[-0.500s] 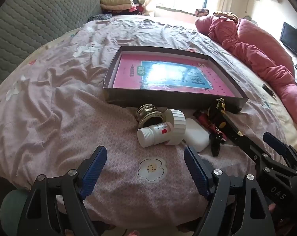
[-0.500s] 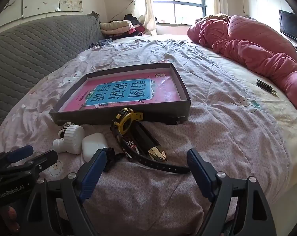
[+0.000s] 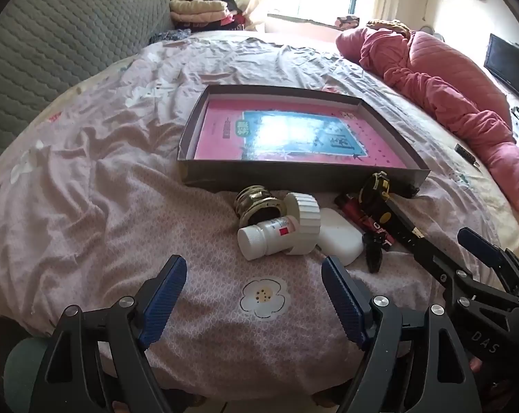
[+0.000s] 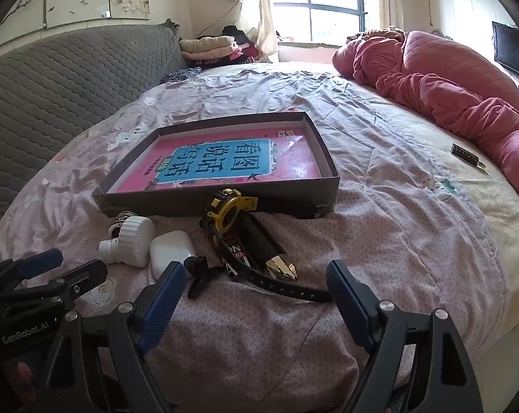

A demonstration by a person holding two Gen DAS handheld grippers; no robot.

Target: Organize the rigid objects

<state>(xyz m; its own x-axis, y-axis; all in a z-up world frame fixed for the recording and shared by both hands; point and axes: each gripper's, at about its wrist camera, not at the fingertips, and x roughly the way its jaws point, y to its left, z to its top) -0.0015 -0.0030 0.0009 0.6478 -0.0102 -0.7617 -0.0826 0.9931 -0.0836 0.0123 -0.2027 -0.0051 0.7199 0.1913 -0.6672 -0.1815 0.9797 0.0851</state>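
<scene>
A shallow dark box point(image 3: 294, 180) point(image 4: 218, 203) with a pink book inside lies on the bed. In front of it sits a cluster: a white pill bottle point(image 3: 264, 235), a white ribbed cap point(image 3: 304, 218) point(image 4: 132, 239), a brass fitting point(image 3: 256, 203), a white earbud case point(image 3: 338, 237) point(image 4: 171, 249), a yellow tape measure point(image 4: 230, 210) point(image 3: 374, 189), a black-and-gold box point(image 4: 266, 251), a black strap point(image 4: 290, 290) and a small black clip point(image 4: 201, 275) point(image 3: 373, 254). My left gripper point(image 3: 254, 294) is open and empty, just short of the bottle. My right gripper point(image 4: 256, 301) is open and empty, near the strap.
A pink quilt point(image 4: 448, 89) is piled along the bed's right side. A small dark item point(image 4: 466, 153) lies near it. A grey padded headboard point(image 4: 63, 79) is at the left, with folded clothes point(image 4: 211, 46) by the window. The bed's front edge is just below both grippers.
Both grippers have risen and pulled back very slightly, so the cluster sits a little lower in view. Nothing was grasped or moved.
</scene>
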